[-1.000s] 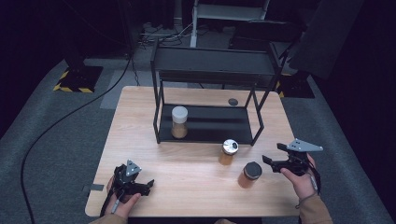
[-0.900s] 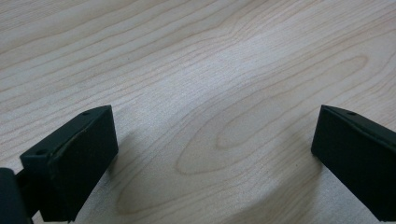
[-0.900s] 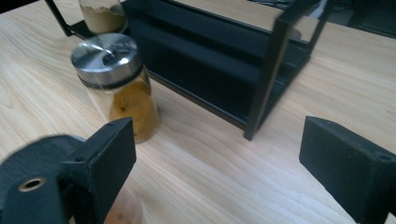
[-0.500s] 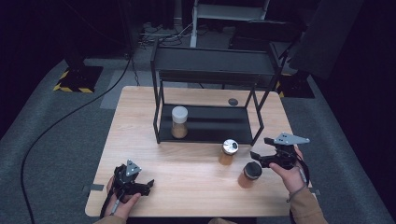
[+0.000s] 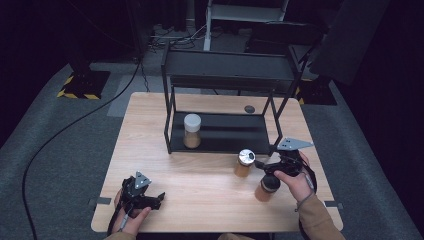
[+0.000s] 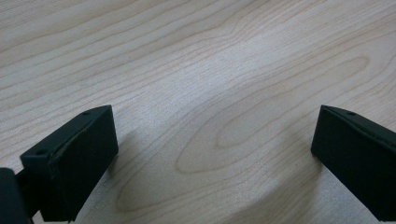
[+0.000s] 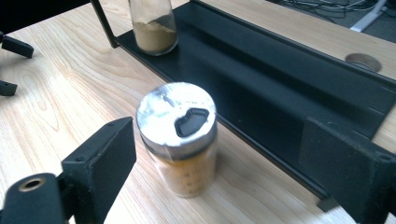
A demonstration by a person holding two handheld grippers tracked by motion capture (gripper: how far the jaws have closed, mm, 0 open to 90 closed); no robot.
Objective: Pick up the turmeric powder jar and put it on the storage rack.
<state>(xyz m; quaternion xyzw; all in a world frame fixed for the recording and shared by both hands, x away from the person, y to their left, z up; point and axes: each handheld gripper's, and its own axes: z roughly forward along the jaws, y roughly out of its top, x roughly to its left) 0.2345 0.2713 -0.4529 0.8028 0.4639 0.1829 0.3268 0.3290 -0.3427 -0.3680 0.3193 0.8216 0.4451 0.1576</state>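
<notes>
On the wooden table (image 5: 150,150), a silver-lidded jar (image 5: 245,162) of orange powder stands just in front of a black two-tier rack (image 5: 225,132). My right gripper (image 5: 261,166) is open, its tips right beside that jar. In the right gripper view the jar (image 7: 180,137) stands upright between and just beyond the spread jaws of the gripper (image 7: 219,161), nearer the left one, with no pad pressing it. A dark-lidded jar (image 5: 266,187) sits under my right hand. My left gripper (image 5: 158,198) rests open at the table's front left; in its own view the gripper (image 6: 215,154) has bare wood between its jaws.
A white-lidded jar (image 5: 192,131) of brown powder stands at the left end of the rack's lower shelf, and also appears in the right gripper view (image 7: 154,28). A small dark disc (image 5: 249,109) lies on the table behind the rack. Grey floor and cables surround the table.
My right hand has moved left from the table's right edge, past the dark-lidded jar, up to the silver-lidded jar. The left hand has stayed put.
</notes>
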